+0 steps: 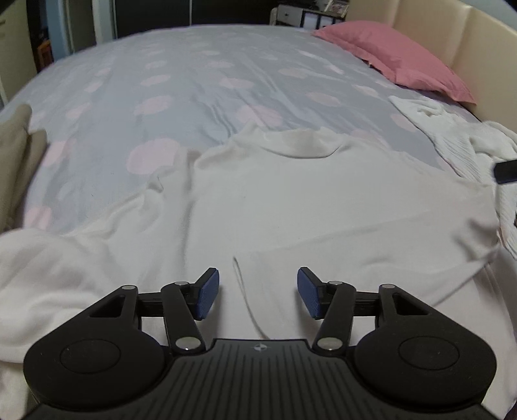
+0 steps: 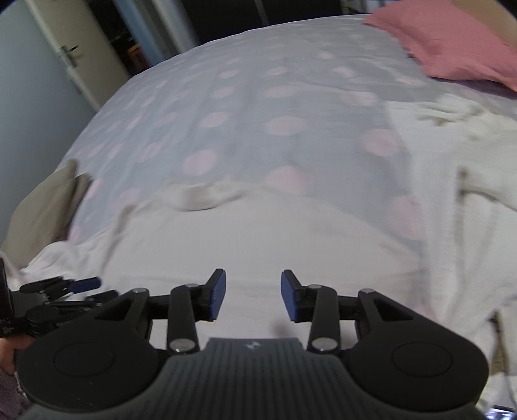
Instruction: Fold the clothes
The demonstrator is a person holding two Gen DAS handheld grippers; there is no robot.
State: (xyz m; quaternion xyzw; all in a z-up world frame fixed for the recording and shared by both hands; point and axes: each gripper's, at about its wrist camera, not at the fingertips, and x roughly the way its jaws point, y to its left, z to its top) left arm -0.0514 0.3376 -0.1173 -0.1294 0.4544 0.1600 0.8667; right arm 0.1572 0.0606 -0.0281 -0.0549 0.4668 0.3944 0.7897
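Note:
A white shirt [image 1: 290,200] lies spread on the bed, collar [image 1: 300,142] at the far end. My left gripper [image 1: 258,292] is open and empty, just above the shirt's near part. My right gripper [image 2: 253,295] is open and empty over the same white shirt [image 2: 258,232], whose collar [image 2: 200,197] lies ahead. The left gripper also shows at the left edge of the right wrist view [image 2: 74,287]. The tip of the right gripper shows at the right edge of the left wrist view [image 1: 505,171].
The bed has a grey cover with pink dots [image 1: 194,84]. A pink pillow [image 1: 394,55] lies at the far right by a cream headboard [image 1: 452,29]. A white knitted garment [image 2: 452,155] lies to the right. A beige item [image 2: 45,206] sits at the left edge.

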